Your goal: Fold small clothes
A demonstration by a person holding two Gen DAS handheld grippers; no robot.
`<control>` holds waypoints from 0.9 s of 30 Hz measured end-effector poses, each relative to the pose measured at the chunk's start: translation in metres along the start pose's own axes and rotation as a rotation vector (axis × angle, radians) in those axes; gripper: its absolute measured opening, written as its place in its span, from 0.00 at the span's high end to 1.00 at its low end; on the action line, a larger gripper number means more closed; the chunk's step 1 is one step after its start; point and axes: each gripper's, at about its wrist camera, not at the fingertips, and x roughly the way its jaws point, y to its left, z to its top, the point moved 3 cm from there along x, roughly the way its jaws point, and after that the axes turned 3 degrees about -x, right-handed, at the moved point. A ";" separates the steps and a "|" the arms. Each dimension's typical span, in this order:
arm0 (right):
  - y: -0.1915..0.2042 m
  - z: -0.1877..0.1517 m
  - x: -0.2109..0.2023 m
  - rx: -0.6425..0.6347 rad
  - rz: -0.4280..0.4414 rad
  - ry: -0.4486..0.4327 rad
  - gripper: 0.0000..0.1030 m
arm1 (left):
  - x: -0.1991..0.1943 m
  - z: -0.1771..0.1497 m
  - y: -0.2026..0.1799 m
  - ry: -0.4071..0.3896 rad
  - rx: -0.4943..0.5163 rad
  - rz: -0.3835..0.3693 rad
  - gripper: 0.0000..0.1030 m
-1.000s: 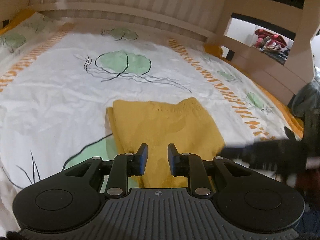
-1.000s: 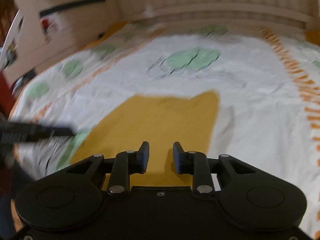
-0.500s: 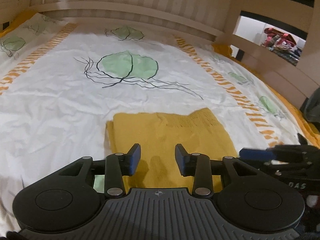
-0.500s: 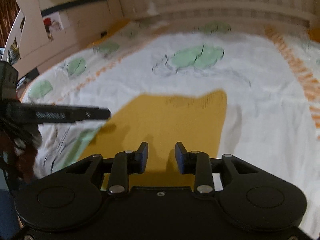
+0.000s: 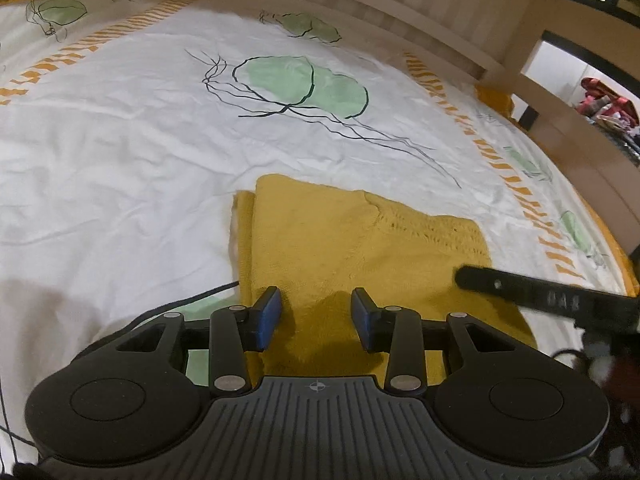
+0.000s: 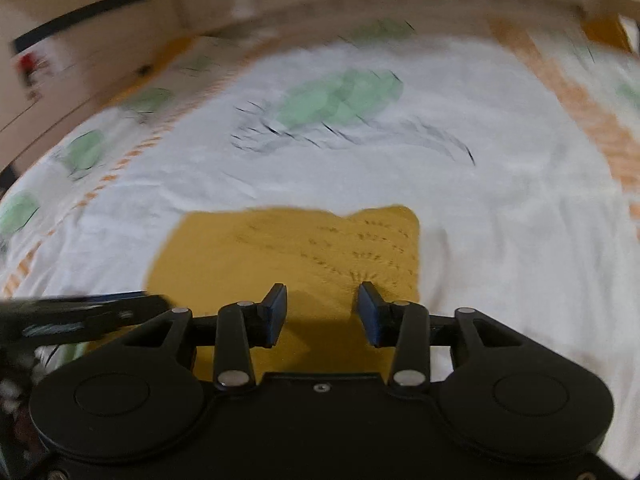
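Mustard-yellow knit garment (image 5: 352,248) is lying folded flat on the bed sheet (image 5: 120,152), which is white with green leaf blobs, thin black line drawings and orange dashed stripes. Top layer of the knit sits a bit off from the layer under it, so a narrow strip of the lower layer peeks out along its left edge in the left wrist view. Left gripper (image 5: 316,314) is over the near-left part of the garment, jaws apart with bare knit showing in the gap and nothing pinched; they've just been opening. Right gripper (image 6: 322,314) is over the near-right part, same deal: jaws spread, just been opening, only fabric visible between them, no grip. Each camera catches the other tool poking in from the side. Right wrist view is pretty motion-blurred. Wooden bed frame (image 5: 400,4) runs along the far edge.
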 end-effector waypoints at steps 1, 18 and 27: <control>-0.003 0.000 0.002 0.026 0.008 -0.009 0.52 | 0.000 0.000 0.001 0.000 -0.001 0.002 0.64; 0.030 -0.016 -0.005 -0.219 -0.088 -0.062 0.36 | -0.013 -0.018 0.009 0.038 -0.030 0.030 0.40; 0.035 -0.044 -0.033 -0.265 -0.126 -0.036 0.14 | -0.034 -0.038 0.003 0.037 0.096 0.074 0.40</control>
